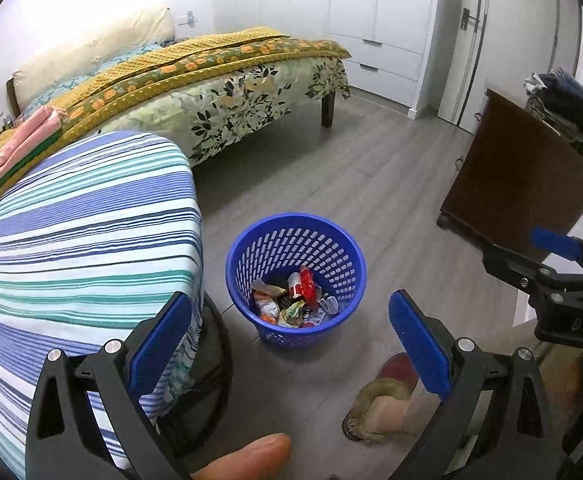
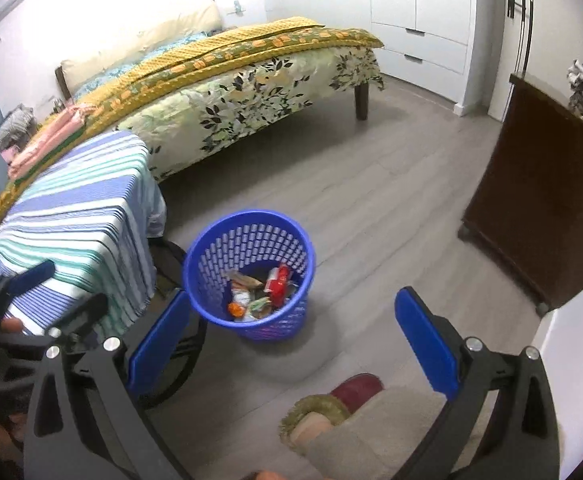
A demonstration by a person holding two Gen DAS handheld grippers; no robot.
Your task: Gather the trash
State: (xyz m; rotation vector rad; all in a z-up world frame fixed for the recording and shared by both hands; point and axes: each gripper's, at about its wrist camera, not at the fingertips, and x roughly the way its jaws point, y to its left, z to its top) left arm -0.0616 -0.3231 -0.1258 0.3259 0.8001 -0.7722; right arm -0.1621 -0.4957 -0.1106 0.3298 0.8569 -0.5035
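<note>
A blue perforated waste basket (image 1: 296, 236) (image 2: 251, 232) stands on the grey floor, holding several crumpled wrappers (image 1: 297, 300) (image 2: 259, 294), one of them red and white. My left gripper (image 1: 289, 336) hangs open above and in front of the basket, nothing between its blue pads. My right gripper (image 2: 291, 334) is also open and empty, a little to the right of the basket. The right gripper (image 1: 559, 264) also shows at the right edge of the left wrist view, and the left gripper (image 2: 35, 300) at the left edge of the right wrist view.
A small table under a striped blue and green cloth (image 1: 79, 240) (image 2: 79, 224) stands left of the basket. Behind it is a bed (image 1: 219, 80) (image 2: 243, 84). A dark wooden cabinet (image 1: 519, 184) (image 2: 543, 200) is at the right. A person's foot in a slipper (image 1: 379, 404) (image 2: 319, 416) is near me.
</note>
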